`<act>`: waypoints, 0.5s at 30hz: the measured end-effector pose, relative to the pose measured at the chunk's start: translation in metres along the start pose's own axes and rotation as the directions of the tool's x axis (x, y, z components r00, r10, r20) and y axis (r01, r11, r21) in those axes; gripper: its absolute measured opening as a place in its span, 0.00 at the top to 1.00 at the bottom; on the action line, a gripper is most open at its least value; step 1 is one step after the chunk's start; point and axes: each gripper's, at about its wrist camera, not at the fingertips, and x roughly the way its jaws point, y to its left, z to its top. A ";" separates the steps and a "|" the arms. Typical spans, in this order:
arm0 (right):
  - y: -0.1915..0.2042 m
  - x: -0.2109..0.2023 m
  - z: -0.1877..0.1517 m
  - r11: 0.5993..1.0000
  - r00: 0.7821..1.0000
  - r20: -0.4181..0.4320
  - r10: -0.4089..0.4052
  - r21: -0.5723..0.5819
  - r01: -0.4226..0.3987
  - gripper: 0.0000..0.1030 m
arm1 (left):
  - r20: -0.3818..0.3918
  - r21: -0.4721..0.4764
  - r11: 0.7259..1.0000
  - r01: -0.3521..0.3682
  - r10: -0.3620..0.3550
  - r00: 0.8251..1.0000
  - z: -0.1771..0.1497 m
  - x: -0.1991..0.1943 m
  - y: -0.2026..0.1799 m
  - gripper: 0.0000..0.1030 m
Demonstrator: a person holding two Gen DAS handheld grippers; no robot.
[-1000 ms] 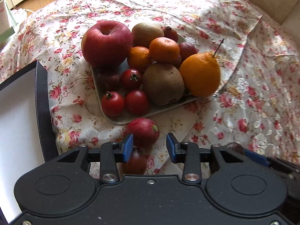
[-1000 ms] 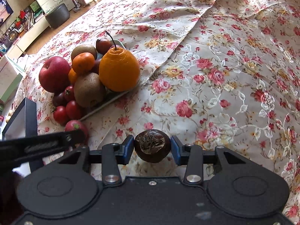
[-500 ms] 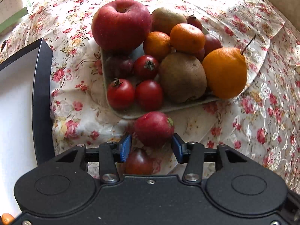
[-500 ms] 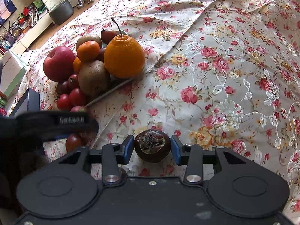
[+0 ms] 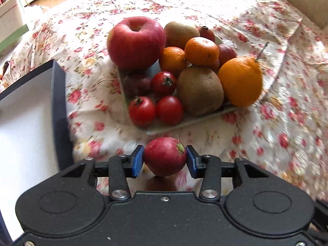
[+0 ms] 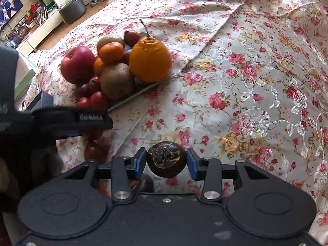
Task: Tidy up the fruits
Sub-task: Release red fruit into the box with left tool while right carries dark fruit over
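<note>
On the flowered tablecloth (image 5: 287,110) a plate (image 5: 184,126) is heaped with fruit: a big red apple (image 5: 136,43), two kiwis, mandarins, a large orange (image 5: 240,82), several small tomatoes (image 5: 141,110) and dark plums. To my eye the sorting has hardly begun, since nearly everything sits on that plate and the white tray (image 5: 26,123) with a dark rim beside it shows nothing in the part that is visible. The left gripper (image 5: 164,161) points steeply down just in front of the plate, its jaws having just been opening; a small red fruit (image 5: 164,156) sits between the blue pads, which stand against its sides, though whether they press on it I cannot tell. Another dark red fruit (image 6: 94,151) lies on the cloth just below. The right gripper (image 6: 166,162), also tilted steeply down and a little to the right of the left one, has a dark brown round fruit (image 6: 166,158) clamped between its pads above bare cloth.
</note>
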 end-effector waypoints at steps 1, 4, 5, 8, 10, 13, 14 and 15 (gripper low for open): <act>0.004 -0.004 -0.001 1.000 1.000 0.004 0.003 -0.008 -0.003 0.58 | -0.004 -0.006 1.000 0.022 -0.022 1.000 -0.002 -0.009 0.007 0.50; 0.021 -0.017 -0.003 0.999 1.000 0.009 0.017 -0.038 -0.017 0.58 | -0.005 -0.009 0.999 0.038 -0.038 0.999 -0.004 -0.032 0.026 0.50; 0.029 -0.021 -0.005 0.998 1.000 0.009 0.028 -0.054 -0.028 0.58 | 0.003 -0.010 0.999 0.039 -0.039 0.999 -0.006 -0.041 0.036 0.50; 0.060 -0.030 -0.011 0.991 0.997 -0.007 0.079 -0.109 -0.079 0.58 | 0.010 -0.038 0.999 -0.003 0.003 1.000 -0.009 -0.062 0.068 0.50; 0.084 -0.033 -0.016 0.981 0.993 -0.026 0.117 -0.153 -0.119 0.58 | 0.017 -0.065 0.997 -0.027 0.028 0.999 -0.012 -0.072 0.093 0.50; 0.129 -0.032 -0.026 0.960 0.984 -0.065 0.168 -0.215 -0.178 0.58 | 0.004 -0.107 0.989 -0.098 0.099 0.995 -0.015 -0.079 0.130 0.50; 0.145 -0.030 -0.030 0.953 0.981 -0.076 0.179 -0.235 -0.192 0.58 | -0.007 -0.128 0.984 -0.128 0.128 0.992 -0.017 -0.079 0.143 0.50; 0.159 -0.028 -0.035 0.946 0.978 -0.087 0.187 -0.253 -0.204 0.58 | -0.015 -0.145 0.978 -0.149 0.149 0.989 -0.018 -0.078 0.154 0.50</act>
